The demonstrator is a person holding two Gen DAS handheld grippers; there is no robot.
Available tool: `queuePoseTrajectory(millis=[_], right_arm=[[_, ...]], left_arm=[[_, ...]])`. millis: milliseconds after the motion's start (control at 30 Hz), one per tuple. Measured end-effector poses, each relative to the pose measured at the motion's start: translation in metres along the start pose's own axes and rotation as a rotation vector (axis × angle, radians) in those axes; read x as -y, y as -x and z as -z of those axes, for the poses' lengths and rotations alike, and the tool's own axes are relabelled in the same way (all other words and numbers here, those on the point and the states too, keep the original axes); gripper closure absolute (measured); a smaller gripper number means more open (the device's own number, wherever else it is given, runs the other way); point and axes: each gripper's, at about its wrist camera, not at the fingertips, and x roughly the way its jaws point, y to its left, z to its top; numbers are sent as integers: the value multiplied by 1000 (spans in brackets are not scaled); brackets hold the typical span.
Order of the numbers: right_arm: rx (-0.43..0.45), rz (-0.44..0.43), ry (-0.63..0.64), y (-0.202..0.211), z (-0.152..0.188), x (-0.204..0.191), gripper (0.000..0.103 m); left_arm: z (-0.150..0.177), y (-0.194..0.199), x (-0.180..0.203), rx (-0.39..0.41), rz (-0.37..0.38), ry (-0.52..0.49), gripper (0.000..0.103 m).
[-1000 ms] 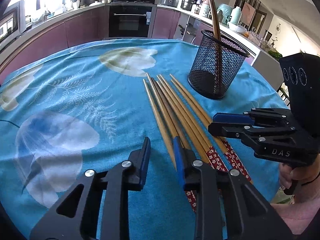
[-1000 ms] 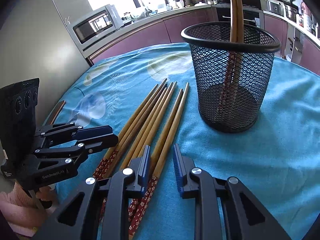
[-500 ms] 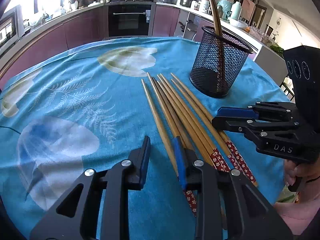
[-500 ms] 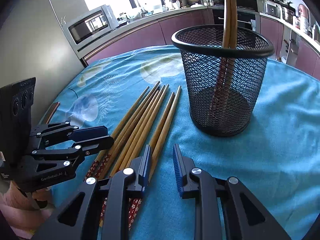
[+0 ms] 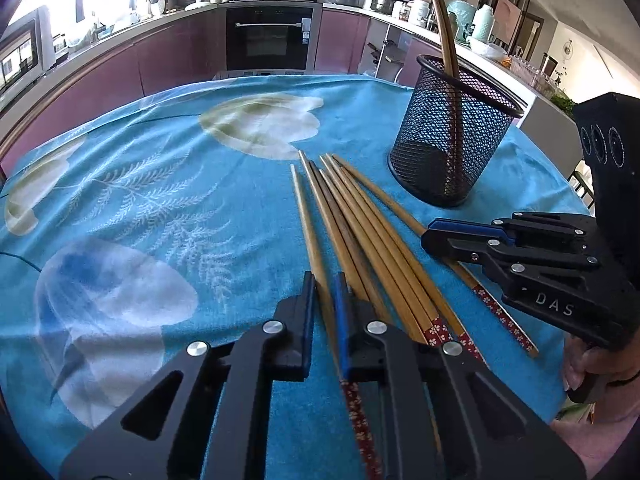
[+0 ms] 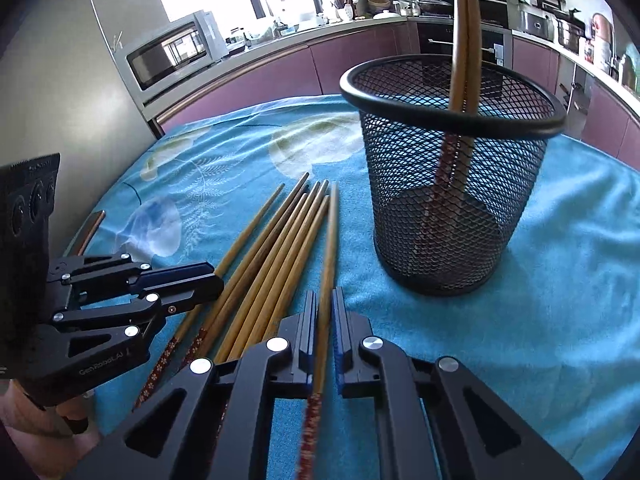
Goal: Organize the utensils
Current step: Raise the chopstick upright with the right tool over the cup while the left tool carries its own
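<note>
Several wooden chopsticks (image 5: 360, 220) with red patterned ends lie in a fan on the blue tablecloth (image 5: 160, 184). A black mesh holder (image 5: 452, 136) stands beyond them with two chopsticks upright inside; it also shows in the right wrist view (image 6: 452, 184). My left gripper (image 5: 323, 292) is closed on the leftmost chopstick (image 5: 308, 224), low on the cloth. My right gripper (image 6: 325, 308) is closed on the rightmost chopstick (image 6: 330, 240). Each gripper shows in the other's view: the right one (image 5: 432, 236), the left one (image 6: 212, 276).
The round table's edge (image 5: 560, 184) lies just right of the holder. Kitchen counters (image 5: 120, 40), an oven (image 5: 272, 36) and a microwave (image 6: 176, 56) ring the room behind. Bare cloth (image 6: 560, 264) stretches right of the holder.
Both grippers moved forward over the chopsticks and closed, the left around the leftmost chopstick, the right around the rightmost one.
</note>
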Motion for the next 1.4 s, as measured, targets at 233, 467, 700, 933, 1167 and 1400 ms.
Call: queuePoseTrajectory(millis=[233,467,700,933,1167,1400], right_arm=[[30,-42,-16,13,2,2,97],[3,-92,35,18,7,-5,97],[-37,-72,73,10,4,-11,97],[-53,-81,60,2,2,-6,96],[2,-97,58,17,3,-5,97],[98,-107,62,55,-2,0,97]], left_arm=[[3,10,-2,26,27,30,95],[10,15,7,14,48,-22,95],[11,12,2,-3,51,-32,95],[8,4,-1,-19,71,-41,94],[4,10,0,-6,66,-32,95],[-8,46,3,72,143,-41,95]])
